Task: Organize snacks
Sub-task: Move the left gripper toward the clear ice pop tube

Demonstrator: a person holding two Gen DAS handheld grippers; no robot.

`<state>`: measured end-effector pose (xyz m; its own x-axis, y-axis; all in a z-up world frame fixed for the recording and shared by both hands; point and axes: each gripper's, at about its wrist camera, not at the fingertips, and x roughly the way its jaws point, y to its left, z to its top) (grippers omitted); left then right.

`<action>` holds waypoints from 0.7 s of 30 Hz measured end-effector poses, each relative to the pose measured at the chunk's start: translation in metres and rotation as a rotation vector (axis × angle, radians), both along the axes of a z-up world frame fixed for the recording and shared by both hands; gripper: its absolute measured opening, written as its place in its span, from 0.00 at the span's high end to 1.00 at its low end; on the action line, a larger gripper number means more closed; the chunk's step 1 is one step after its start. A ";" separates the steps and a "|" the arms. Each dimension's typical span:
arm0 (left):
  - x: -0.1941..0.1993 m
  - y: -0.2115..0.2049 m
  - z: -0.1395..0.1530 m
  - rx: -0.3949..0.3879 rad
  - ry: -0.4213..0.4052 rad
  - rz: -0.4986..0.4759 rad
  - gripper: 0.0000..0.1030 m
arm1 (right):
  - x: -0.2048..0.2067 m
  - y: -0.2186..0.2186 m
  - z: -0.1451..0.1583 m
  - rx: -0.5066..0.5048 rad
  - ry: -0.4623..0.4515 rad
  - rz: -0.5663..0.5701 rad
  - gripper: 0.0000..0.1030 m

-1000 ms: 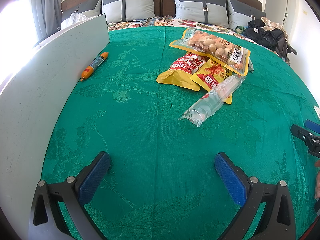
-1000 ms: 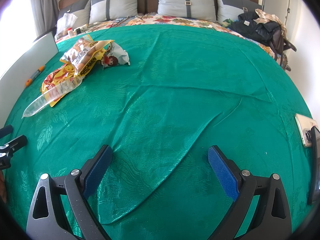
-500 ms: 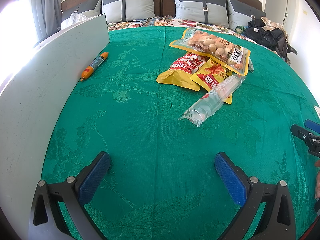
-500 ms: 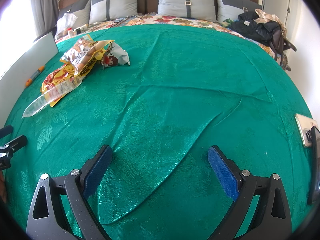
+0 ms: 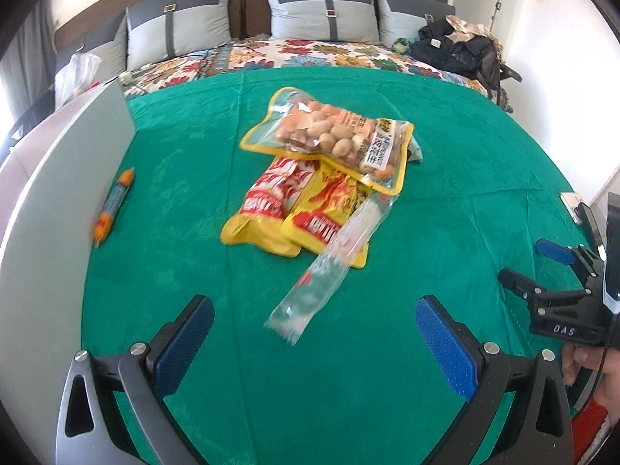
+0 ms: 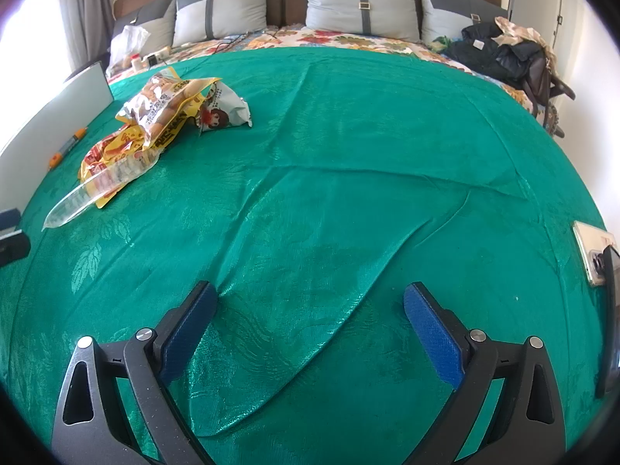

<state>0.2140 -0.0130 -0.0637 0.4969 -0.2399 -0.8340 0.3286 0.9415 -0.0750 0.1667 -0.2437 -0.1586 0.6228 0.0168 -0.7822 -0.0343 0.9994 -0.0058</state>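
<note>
A pile of snacks lies on the green cloth (image 5: pixel 445 201). A clear yellow-edged bag of nuts (image 5: pixel 333 135) sits on two yellow-red packets (image 5: pixel 271 201). A clear tube sleeve (image 5: pixel 329 267) lies across them, its near end just ahead of my left gripper (image 5: pixel 314 327), which is open and empty. An orange sausage stick (image 5: pixel 114 201) lies alone by the white board. My right gripper (image 6: pixel 310 319) is open and empty over bare cloth. In the right wrist view the pile (image 6: pixel 155 116) is far left, with a white cartoon packet (image 6: pixel 224 110).
A white board (image 5: pixel 54 209) stands along the left edge. Pillows (image 5: pixel 321 11) and a dark bag (image 5: pixel 461 50) lie at the back. A phone (image 6: pixel 593 252) rests at the right edge. The cloth has folds (image 6: pixel 348 209) in the middle.
My left gripper has moved forward and to the right, so the snack pile is nearer and more centred. The right gripper has barely moved.
</note>
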 end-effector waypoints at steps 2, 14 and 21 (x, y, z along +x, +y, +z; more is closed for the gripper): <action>0.019 -0.014 -0.008 0.036 0.035 -0.032 0.02 | 0.000 0.000 0.000 0.000 0.000 0.000 0.04; -0.032 0.009 -0.019 0.020 0.108 -0.010 0.79 | 0.000 0.000 0.000 0.000 0.000 0.000 0.04; -0.073 0.050 -0.014 -0.030 0.088 0.097 0.68 | 0.000 0.000 0.000 0.000 0.001 0.000 0.04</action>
<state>0.1408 0.0369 -0.0776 0.4443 -0.2194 -0.8686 0.2270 0.9655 -0.1278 0.1669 -0.2436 -0.1583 0.6220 0.0166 -0.7829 -0.0340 0.9994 -0.0058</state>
